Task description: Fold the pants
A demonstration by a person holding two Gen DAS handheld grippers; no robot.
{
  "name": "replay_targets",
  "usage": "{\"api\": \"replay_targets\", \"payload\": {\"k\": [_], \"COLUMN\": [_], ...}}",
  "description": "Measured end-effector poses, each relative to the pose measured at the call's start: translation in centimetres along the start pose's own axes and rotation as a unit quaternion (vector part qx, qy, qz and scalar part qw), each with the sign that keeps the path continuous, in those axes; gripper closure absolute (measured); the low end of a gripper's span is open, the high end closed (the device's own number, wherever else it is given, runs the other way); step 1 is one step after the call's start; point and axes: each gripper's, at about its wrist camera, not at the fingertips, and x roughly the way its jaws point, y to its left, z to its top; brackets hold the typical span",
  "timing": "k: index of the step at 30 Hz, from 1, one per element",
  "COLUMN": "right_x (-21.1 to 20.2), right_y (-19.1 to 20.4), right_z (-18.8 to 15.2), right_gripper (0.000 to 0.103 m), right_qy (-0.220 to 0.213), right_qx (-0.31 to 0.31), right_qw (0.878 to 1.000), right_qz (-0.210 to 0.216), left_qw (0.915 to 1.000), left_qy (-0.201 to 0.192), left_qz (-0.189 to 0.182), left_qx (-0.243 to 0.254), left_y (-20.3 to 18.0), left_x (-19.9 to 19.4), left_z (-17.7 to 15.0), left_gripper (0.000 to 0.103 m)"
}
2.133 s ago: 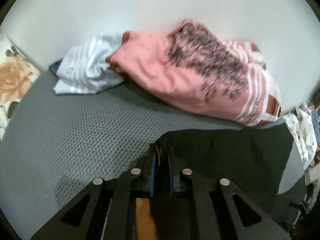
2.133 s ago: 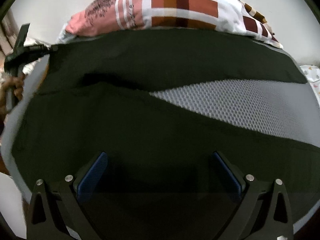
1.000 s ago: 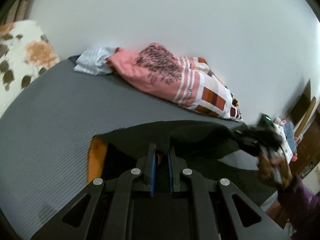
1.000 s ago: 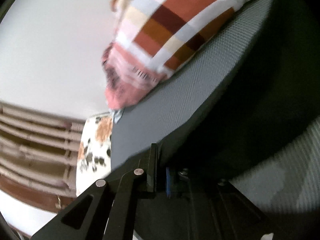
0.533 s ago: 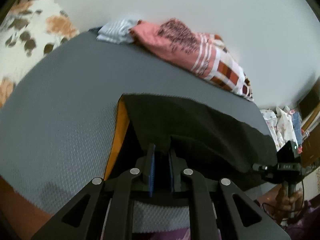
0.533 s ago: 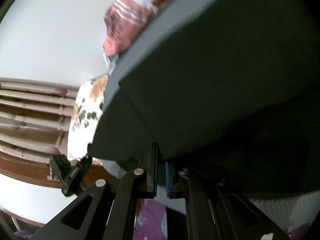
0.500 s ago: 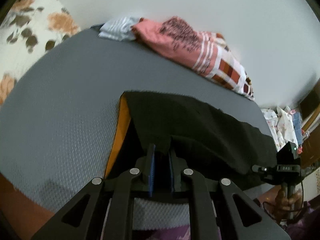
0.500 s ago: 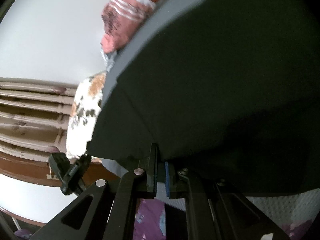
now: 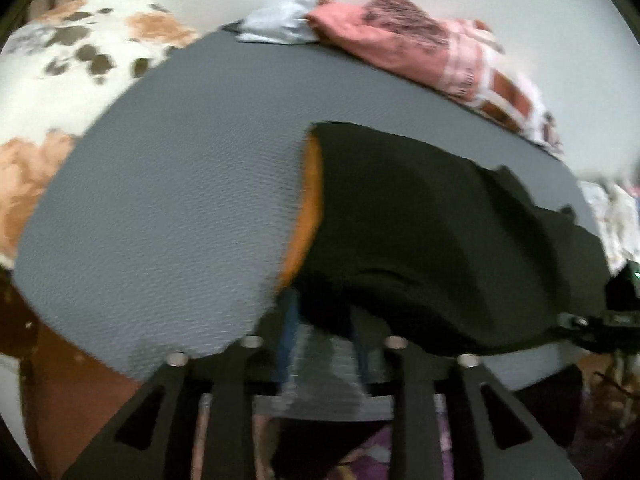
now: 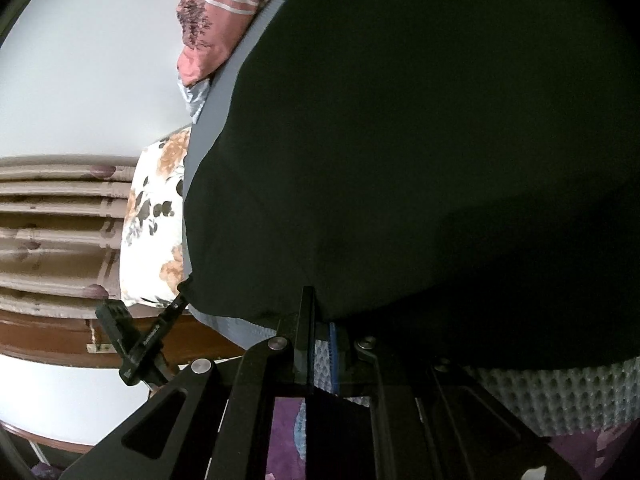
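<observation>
With the left gripper parted and letting go while the right gripper pinches the black pants on the grey mat, edges should align before release.

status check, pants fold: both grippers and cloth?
Left gripper open at the near hem. Right gripper shut on black pants. Pants doubled on grey mat. Pink laundry pile beyond, apart.

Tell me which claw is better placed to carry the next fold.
Right, probably. The right claw is shut on the pants edge; the left claw looks parted and blurred, its grip unclear.
</observation>
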Motion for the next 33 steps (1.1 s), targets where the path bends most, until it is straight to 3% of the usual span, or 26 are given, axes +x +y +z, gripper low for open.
{"api": "replay_targets", "payload": {"k": [3,7,9,11,16,21,24,27,31,33], "right_x": [0.0,0.0,0.1,0.1,0.3,0.5,0.3,-1.1,-5.5,-8.8], "right_y": [-0.1,-0.5,-0.6,-0.6,-0.4,-0.6,-0.6,-0.9,-3.7,-6.5], "right_z": [-0.1,-0.2,-0.2,-0.3,-0.4,-0.5,-0.6,-0.6,0.4,0.9], "right_gripper": [0.096,0.096,0.095,0.095,0.093,0.093,0.092,0.09,0.079,0.077], "right_qy": [0.001,0.002,0.002,0.002,0.003,0.006,0.005,-0.009,-0.081,-0.13], "right_qx": [0.001,0.009,0.012,0.014,0.015,0.016,0.012,0.011,0.041,0.076], "right_qw": [1.0,1.0,1.0,1.0,0.999,0.999,0.999,0.998,0.993,0.985], "right_qz": [0.003,0.015,0.019,0.023,0.032,0.049,0.052,0.059,0.071,0.079], "left_qw": [0.9986,0.9938,0.9928,0.9941,0.9928,0.9839,0.9843,0.9876,0.9887,0.9886], "left_qy": [-0.027,-0.075,-0.096,-0.103,-0.031,0.035,0.081,0.074,0.075,0.076], "left_qz": [0.032,0.046,0.031,-0.011,-0.077,-0.106,-0.075,-0.066,-0.074,-0.072], "left_qx": [-0.033,-0.069,-0.064,-0.034,0.087,0.14,0.138,0.122,0.107,0.108], "left_y": [2.1,3.9,3.4,1.2,-7.2,-11.4,-11.2,-10.7,-10.1,-10.2], "left_x": [-1.1,-3.8,-5.1,-6.1,-3.5,1.6,5.4,5.6,5.9,6.1], "left_z": [0.3,1.1,1.7,2.3,2.2,1.8,1.7,1.9,2.0,2.2], "left_gripper": [0.062,0.061,0.061,0.061,0.059,0.059,0.059,0.059,0.059,0.059]}}
